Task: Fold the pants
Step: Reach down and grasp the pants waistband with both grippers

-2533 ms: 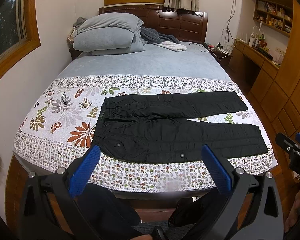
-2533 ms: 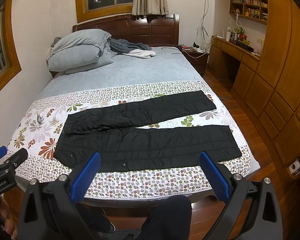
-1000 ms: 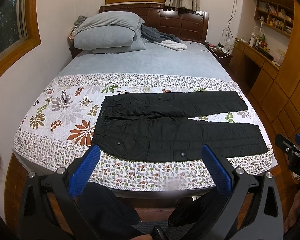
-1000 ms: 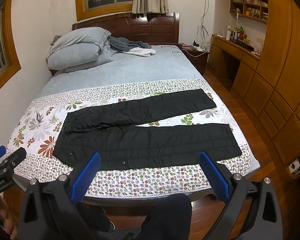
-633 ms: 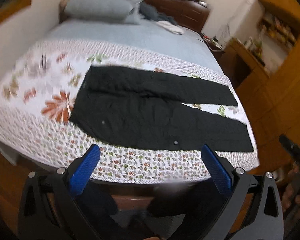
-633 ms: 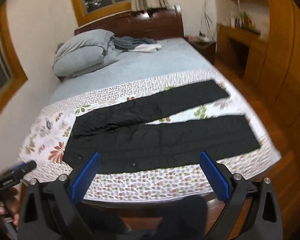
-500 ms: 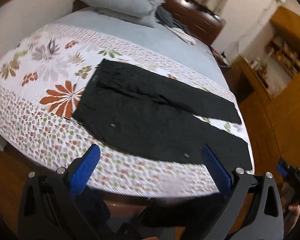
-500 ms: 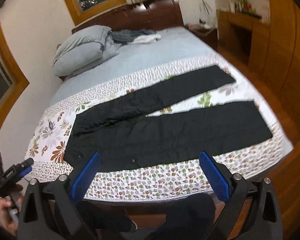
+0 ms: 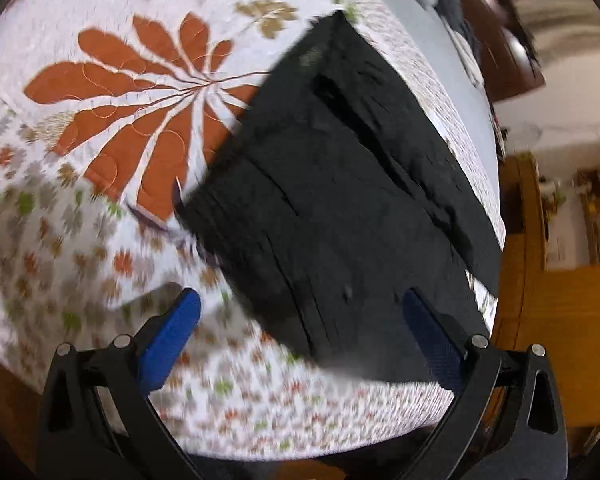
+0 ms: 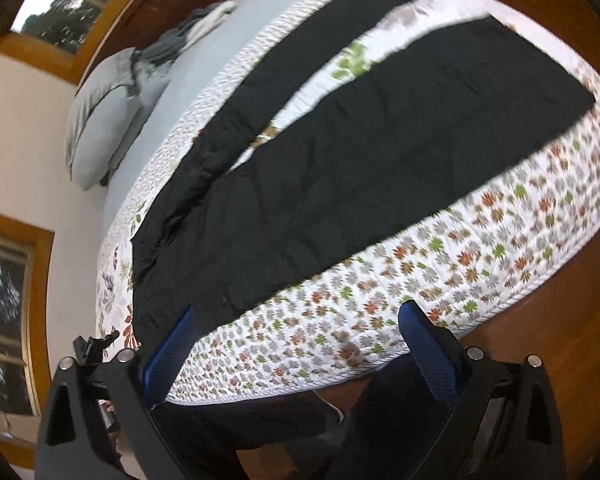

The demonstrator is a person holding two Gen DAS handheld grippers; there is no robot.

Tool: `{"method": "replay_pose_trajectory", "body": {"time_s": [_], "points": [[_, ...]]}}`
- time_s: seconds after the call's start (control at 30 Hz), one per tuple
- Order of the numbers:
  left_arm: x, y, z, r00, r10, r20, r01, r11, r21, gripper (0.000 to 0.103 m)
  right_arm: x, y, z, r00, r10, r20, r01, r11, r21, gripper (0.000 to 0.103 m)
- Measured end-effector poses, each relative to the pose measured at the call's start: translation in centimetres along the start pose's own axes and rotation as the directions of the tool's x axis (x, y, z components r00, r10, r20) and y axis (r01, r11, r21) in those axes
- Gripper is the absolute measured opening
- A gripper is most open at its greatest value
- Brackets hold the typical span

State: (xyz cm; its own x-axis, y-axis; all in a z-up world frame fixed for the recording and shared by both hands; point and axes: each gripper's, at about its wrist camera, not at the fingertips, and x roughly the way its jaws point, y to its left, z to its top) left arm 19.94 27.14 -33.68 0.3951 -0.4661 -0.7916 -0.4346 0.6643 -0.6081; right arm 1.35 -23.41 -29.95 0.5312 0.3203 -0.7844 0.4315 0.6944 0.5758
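Black pants (image 9: 340,200) lie flat on a floral quilt (image 9: 112,92), legs spread apart. In the left wrist view the waist end fills the middle, its near corner just beyond my left gripper (image 9: 300,328), which is open and empty, low over the quilt. In the right wrist view the pants (image 10: 340,152) lie whole, waist at lower left, legs running to the upper right. My right gripper (image 10: 296,344) is open and empty above the bed's near edge, tilted. Both views are blurred by motion.
The quilt (image 10: 500,248) covers the bed's foot end; grey pillows (image 10: 104,112) and a grey sheet lie at the head. Wooden floor (image 10: 580,360) and cabinets (image 9: 560,320) lie to the right. The left gripper (image 10: 94,344) shows at the right view's lower left.
Both grippers have swung forward and down toward the bed. The left one is now close over the waist end; the right one has tilted over the near edge. The pants have not moved.
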Motion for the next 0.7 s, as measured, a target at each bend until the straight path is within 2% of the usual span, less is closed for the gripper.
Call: {"method": "replay_pose_trajectory", "body": {"time_s": [0.13,0.33,0.4,0.43,0.47,0.57,0.7], "points": [[1.6,0.1,1.5,0.999,-0.046,-0.005,0.046,0.998,-0.048,0.100,0.4,-1.7,0.4,1.000,0.018,-0.002,-0.018,0.999,0.037,0.099],[3.4,-1.4,1.9,1.000,0.005,-0.007,-0.005,1.000,-0.024,0.099,-0.3,-4.1,1.9,0.999,0.029,0.033,-0.032,0.995,0.091,0.099],[3.7,-2.0,1.5,0.999,0.049,0.007,-0.049,0.999,0.007,0.091,-0.9,-5.9,3.0,0.998,0.030,0.062,-0.038,0.990,0.135,0.099],[3.8,-2.2,1.3,0.996,0.088,0.007,-0.088,0.996,0.019,0.072,-1.4,-7.1,3.6,0.996,0.022,0.083,-0.036,0.986,0.164,0.099],[4.1,-2.4,1.1,0.987,0.161,0.010,-0.161,0.986,0.033,0.058,-2.0,-8.6,4.3,0.994,0.020,0.110,-0.042,0.978,0.202,0.099],[4.1,-2.3,1.1,0.984,0.176,0.029,-0.177,0.984,0.034,0.048,-3.3,-12.8,6.1,0.983,0.033,0.181,-0.088,0.949,0.302,0.099],[4.0,-1.2,1.0,0.988,0.144,0.048,-0.143,0.989,-0.023,0.046,-4.5,-19.9,8.6,0.958,0.053,0.283,-0.184,0.869,0.459,0.099]]}}
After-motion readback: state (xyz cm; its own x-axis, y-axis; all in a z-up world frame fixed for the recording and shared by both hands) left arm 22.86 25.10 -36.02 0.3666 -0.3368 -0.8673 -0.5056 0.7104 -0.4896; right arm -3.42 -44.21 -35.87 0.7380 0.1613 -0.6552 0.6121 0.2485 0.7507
